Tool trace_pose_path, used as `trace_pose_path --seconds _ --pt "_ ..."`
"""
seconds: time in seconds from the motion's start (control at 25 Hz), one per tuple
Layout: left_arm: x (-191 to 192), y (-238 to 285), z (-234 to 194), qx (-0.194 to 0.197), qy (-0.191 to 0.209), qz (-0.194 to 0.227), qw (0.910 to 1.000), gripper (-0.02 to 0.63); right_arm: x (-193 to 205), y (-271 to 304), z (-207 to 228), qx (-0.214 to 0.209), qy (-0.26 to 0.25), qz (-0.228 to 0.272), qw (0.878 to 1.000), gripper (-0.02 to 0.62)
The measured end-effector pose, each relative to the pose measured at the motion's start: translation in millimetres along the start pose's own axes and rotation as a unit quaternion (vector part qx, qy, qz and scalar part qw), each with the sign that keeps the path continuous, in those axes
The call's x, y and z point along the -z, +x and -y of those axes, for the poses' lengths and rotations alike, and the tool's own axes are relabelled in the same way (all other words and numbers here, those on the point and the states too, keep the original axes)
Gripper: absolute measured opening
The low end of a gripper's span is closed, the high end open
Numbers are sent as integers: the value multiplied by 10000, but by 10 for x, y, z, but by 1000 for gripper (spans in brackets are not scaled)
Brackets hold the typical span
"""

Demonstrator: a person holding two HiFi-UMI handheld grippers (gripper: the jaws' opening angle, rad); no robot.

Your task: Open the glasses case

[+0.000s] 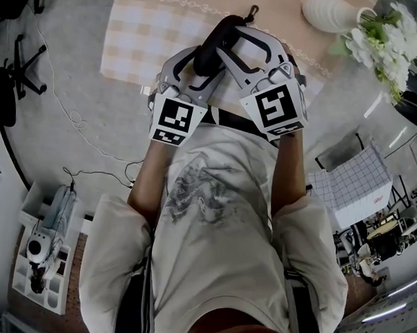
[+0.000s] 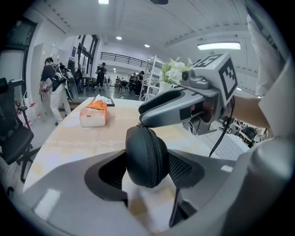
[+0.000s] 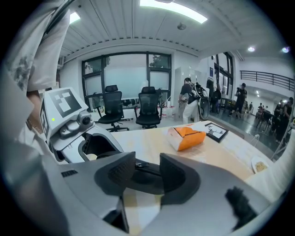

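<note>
A black zipped glasses case (image 1: 217, 44) is held up over the table in front of the person's chest. My left gripper (image 1: 201, 62) is shut on it: in the left gripper view the case (image 2: 146, 156) stands on end, pressed between both pads. My right gripper (image 1: 234, 53) comes in from the right, and its jaw tips (image 2: 144, 112) reach the case's top end. In the right gripper view its jaws (image 3: 147, 170) stand apart around the case's edge (image 3: 143, 182). The zipper pull (image 3: 138, 164) lies in the gap, and neither pad touches it.
The table (image 1: 139, 38) bears a checked cloth. On it are an orange and white tissue box (image 3: 186, 137), a small picture frame (image 3: 215, 132) and a white vase (image 1: 334, 11) of white flowers (image 1: 389, 32). Office chairs (image 3: 147, 108) and people stand beyond the table.
</note>
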State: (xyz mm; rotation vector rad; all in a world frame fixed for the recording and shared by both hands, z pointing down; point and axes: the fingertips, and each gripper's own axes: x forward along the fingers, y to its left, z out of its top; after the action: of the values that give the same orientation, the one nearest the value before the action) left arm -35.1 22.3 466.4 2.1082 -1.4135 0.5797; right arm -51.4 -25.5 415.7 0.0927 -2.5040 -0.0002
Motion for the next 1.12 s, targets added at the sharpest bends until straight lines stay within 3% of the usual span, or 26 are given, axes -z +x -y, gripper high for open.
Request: trace_pose_path --seconds 1.12 --pt "60 4 -13 23 -33 61 10000 278 153 80 272 319 465 33 9984 179"
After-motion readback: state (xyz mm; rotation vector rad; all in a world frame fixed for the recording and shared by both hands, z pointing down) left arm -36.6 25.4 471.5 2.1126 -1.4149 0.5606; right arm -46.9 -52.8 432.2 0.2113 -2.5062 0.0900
